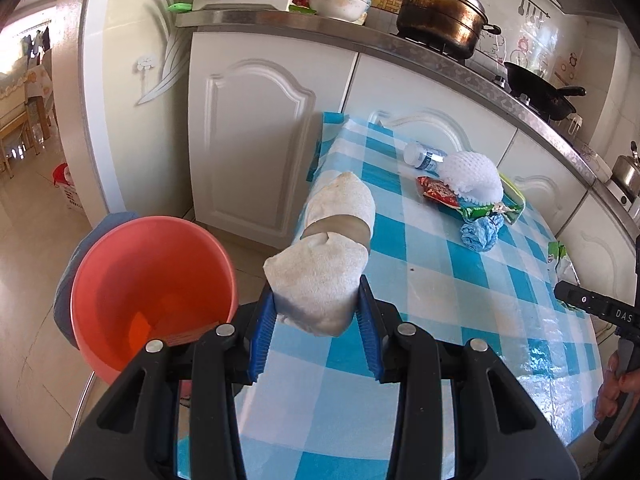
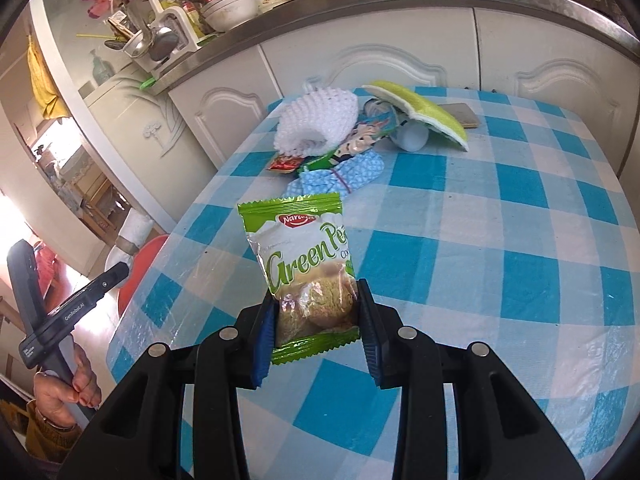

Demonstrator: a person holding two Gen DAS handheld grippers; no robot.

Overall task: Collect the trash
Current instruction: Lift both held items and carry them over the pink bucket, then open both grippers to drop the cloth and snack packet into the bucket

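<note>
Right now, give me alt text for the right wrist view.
The right gripper is shut on a green-and-white Green Peas snack packet above a blue-and-white checked tablecloth. Farther back lies a white foam net sleeve among more wrappers.

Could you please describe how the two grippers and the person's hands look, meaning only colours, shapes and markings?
Both the left gripper and the right gripper have glossy black plastic linkage arms with round silver pivot pins, and blue ribbed fingers. White lettering marks their black bodies: "GenRobot.AI" on the left, partly "DAS" on the right. The left hand is bare and wears a bracelet.
</note>
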